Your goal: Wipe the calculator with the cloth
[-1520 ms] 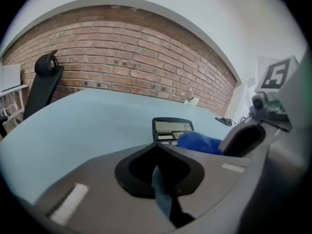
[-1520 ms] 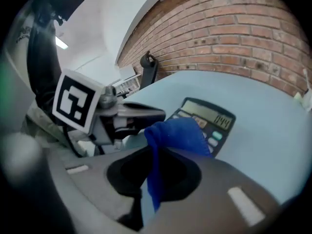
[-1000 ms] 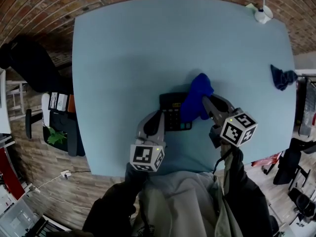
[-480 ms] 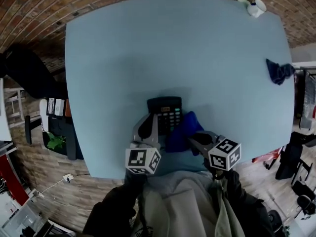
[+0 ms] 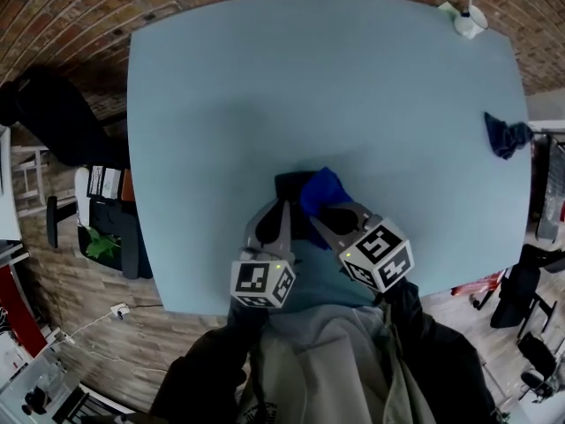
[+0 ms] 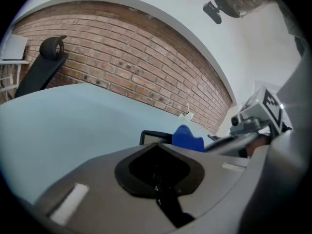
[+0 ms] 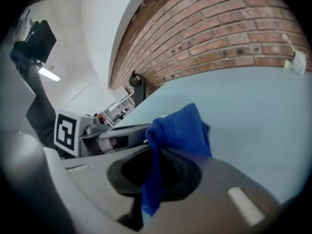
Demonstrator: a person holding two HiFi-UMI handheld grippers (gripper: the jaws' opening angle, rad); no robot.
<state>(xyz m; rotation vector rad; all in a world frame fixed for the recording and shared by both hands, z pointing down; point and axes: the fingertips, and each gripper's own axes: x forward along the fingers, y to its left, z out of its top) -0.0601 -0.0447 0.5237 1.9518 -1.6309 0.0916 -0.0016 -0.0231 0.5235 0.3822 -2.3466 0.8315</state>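
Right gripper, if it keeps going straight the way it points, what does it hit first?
Probably the black calculator beneath its bunched blue cloth; the cloth hides the exact gap.

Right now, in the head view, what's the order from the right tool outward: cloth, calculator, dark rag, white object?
1. The cloth, held in the right tool.
2. The calculator, partly hidden by the cloth.
3. The dark rag, right edge.
4. The white object, far right corner.

Left gripper (image 5: 282,208), jaws together, just beside right gripper (image 5: 323,219), jaws pinched on the cloth (image 5: 323,191), both angled downward.
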